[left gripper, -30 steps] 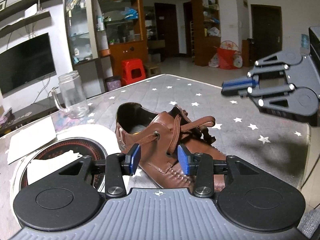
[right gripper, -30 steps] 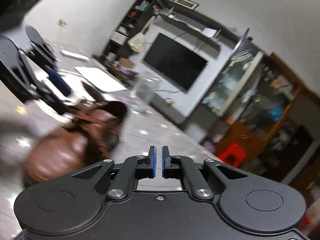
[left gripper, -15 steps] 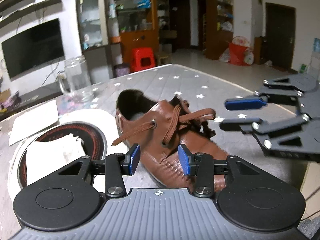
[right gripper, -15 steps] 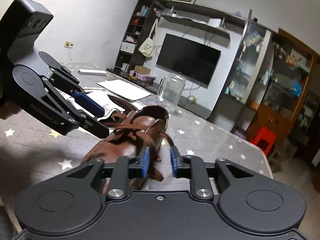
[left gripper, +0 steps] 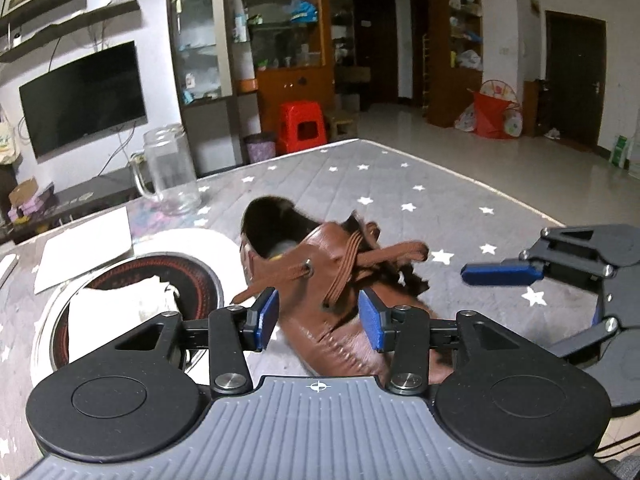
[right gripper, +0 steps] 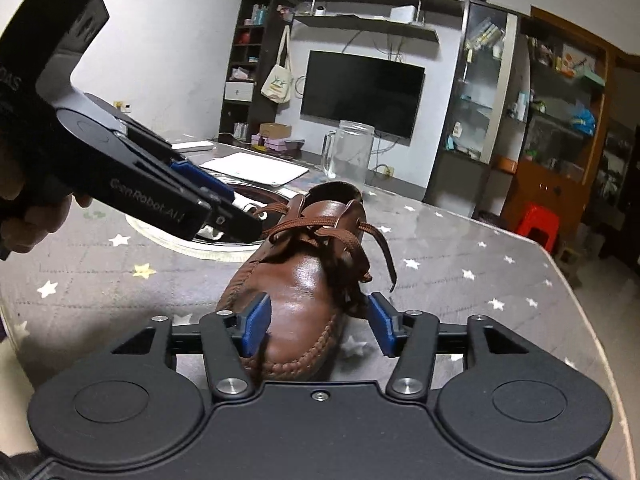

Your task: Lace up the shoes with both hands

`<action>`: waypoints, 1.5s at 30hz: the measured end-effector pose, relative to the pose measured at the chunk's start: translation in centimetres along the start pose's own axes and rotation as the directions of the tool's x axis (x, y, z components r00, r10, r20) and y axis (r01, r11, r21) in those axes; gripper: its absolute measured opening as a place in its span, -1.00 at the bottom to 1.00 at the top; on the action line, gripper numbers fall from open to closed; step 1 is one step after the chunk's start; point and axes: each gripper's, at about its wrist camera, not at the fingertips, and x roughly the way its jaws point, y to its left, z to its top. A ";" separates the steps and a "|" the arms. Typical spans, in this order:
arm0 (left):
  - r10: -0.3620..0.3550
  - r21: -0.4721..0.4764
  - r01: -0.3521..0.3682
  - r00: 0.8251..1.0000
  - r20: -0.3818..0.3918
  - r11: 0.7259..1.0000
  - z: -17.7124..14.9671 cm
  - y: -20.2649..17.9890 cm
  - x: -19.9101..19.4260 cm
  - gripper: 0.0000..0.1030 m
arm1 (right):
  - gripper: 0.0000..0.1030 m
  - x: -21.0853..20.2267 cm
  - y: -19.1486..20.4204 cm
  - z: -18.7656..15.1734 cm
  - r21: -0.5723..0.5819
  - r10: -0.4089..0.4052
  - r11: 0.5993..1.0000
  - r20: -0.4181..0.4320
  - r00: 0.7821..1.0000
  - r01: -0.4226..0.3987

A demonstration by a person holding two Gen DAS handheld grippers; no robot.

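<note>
Jar (left gripper: pixel 170 168) of clear glass holds nothing; both tools, left (left gripper: pixel 318 322) and right (right gripper: pixel 318 326), spread around shoe (right gripper: pixel 304 280)

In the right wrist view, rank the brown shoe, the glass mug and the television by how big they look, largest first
1. brown shoe, though it lies nearest the camera, which inflates it.
2. television, far off on the wall.
3. glass mug, clearly smallest.
</note>
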 end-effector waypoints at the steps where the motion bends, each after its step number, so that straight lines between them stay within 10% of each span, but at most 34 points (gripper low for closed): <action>1: -0.004 0.013 0.004 1.000 0.005 1.000 0.3 -0.2 0.1 -0.13 | 0.16 0.0 0.0 0.0 0.006 -0.001 1.000 0.000 1.000 0.001; 13: -0.029 0.218 0.029 1.000 -0.003 0.975 3.3 -1.2 2.3 -0.72 | 0.43 1.0 -0.7 0.2 0.096 0.025 0.995 -0.004 1.000 -0.024; 32: -0.081 0.406 0.113 0.992 -0.097 0.907 3.4 -1.7 6.8 -0.73 | 0.54 2.1 -3.0 -0.5 0.214 0.079 0.974 -0.027 0.996 -0.072; 45: -0.087 0.458 0.122 0.991 -0.098 0.880 3.4 -2.2 8.0 -0.73 | 0.79 2.4 -6.3 -1.4 0.238 -0.093 0.965 -0.075 0.993 0.109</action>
